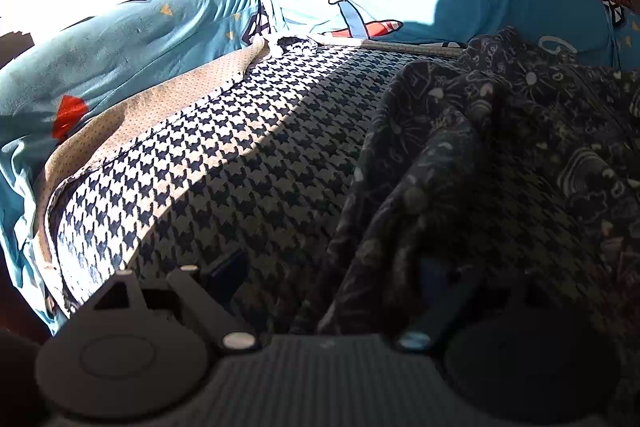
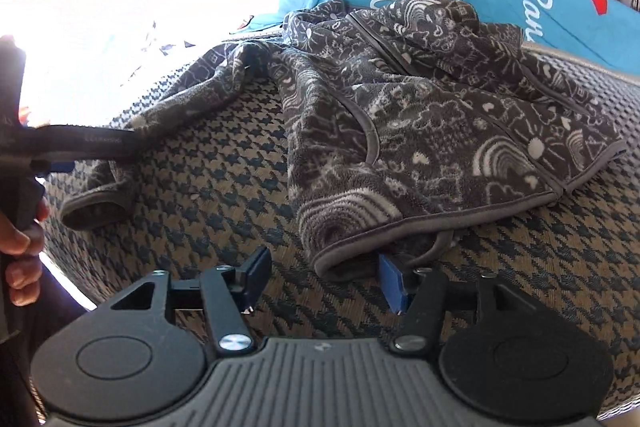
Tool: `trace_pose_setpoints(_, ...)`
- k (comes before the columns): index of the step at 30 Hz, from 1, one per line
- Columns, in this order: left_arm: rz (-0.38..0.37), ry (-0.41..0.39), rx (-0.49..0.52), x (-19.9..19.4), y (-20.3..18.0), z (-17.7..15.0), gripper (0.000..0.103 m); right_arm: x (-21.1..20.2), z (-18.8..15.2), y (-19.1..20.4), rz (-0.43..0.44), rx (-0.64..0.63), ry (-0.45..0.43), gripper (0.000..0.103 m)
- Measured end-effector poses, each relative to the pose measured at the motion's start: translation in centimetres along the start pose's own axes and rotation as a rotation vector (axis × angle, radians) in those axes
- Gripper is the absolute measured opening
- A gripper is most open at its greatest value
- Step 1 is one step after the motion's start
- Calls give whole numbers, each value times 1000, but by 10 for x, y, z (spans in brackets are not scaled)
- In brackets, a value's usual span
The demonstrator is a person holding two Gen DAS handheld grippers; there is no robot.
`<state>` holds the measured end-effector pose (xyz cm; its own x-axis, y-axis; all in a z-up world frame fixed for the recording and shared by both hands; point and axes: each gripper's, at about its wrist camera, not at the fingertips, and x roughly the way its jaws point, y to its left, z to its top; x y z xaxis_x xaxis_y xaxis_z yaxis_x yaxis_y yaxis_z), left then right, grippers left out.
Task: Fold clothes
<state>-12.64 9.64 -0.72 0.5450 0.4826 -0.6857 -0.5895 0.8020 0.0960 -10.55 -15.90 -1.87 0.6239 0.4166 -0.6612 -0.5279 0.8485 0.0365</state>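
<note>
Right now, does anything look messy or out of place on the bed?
The patterned fleece jacket lies rumpled and skewed on the houndstooth cover, one sleeve sprawled sideways. Its hem sits between the right tool's open fingers.

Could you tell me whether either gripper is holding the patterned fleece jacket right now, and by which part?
The right gripper is open at the fleece jacket's bottom hem, holding nothing. The left gripper reaches the sleeve, but whether it grips cannot be told.
</note>
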Motion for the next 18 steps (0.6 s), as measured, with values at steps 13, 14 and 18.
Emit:
trace_pose_setpoints(13,-22,-8,-6,-6,1,-5,90,-2,2,8,-48,-13,-82,10)
trace_pose_setpoints(14,-22,-12,-11,-7,2,-4,91,-5,3,9,-25,-7,-88,10)
trace_pose_setpoints(18,-24,-37,-22,-13,8,-3,93,-16,4,19,75,-28,-113,9)
